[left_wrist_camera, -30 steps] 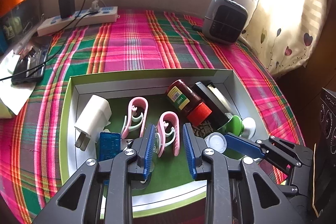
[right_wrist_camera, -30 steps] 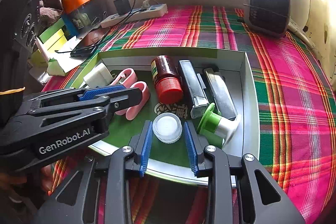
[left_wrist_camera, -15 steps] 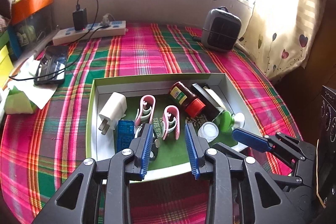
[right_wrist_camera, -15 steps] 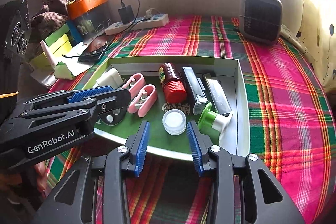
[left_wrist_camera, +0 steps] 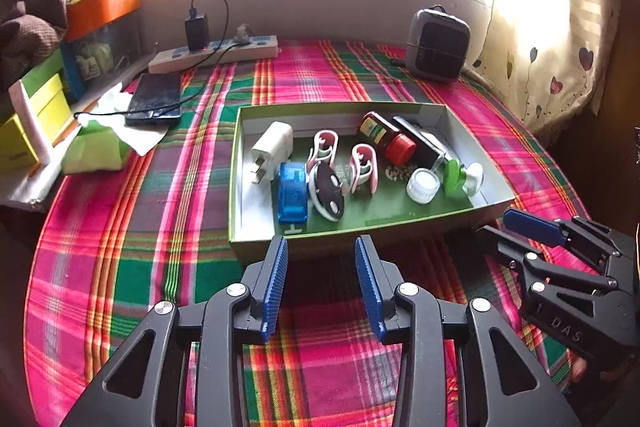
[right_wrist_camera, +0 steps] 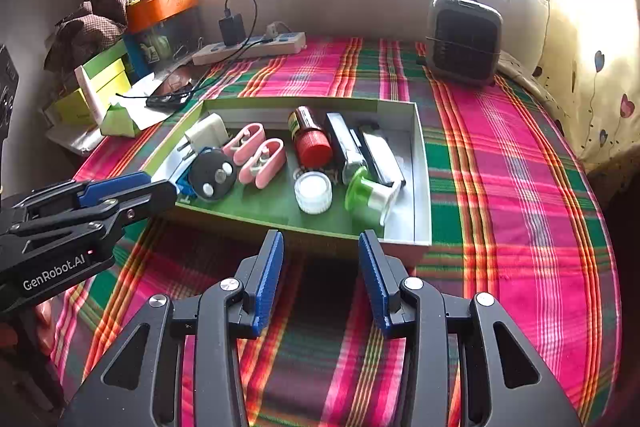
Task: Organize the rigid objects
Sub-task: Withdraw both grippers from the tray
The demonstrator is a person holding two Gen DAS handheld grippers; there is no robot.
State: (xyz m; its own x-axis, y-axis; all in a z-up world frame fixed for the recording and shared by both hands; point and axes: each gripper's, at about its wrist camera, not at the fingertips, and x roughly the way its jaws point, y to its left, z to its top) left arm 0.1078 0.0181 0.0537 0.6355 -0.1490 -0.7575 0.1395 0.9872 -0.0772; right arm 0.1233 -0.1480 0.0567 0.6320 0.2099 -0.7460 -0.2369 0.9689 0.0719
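A green box (left_wrist_camera: 256, 239) (right_wrist_camera: 424, 187) sits on the plaid cloth. It holds a white charger (left_wrist_camera: 272, 147), a blue block (left_wrist_camera: 292, 193), a black oval remote (left_wrist_camera: 326, 193), two pink clips (left_wrist_camera: 364, 167), a red-capped brown bottle (left_wrist_camera: 386, 137), two dark bars (right_wrist_camera: 380, 155), a white lid (right_wrist_camera: 314, 191) and a green-and-white spool (right_wrist_camera: 366, 195). My left gripper (left_wrist_camera: 320, 247) is open and empty, in front of the box's near wall. My right gripper (right_wrist_camera: 320, 241) is open and empty, also just short of that wall.
A grey heater (left_wrist_camera: 438, 45) stands at the back right. A power strip (left_wrist_camera: 216, 53) with a black adapter lies at the back. A phone (left_wrist_camera: 154, 99), tissues and yellow-green boxes (left_wrist_camera: 36, 115) crowd the left side. A curtain hangs on the right.
Both grippers have pulled back out of the box and away from it, still open. The black oval remote now lies uncovered in the box beside the blue block.
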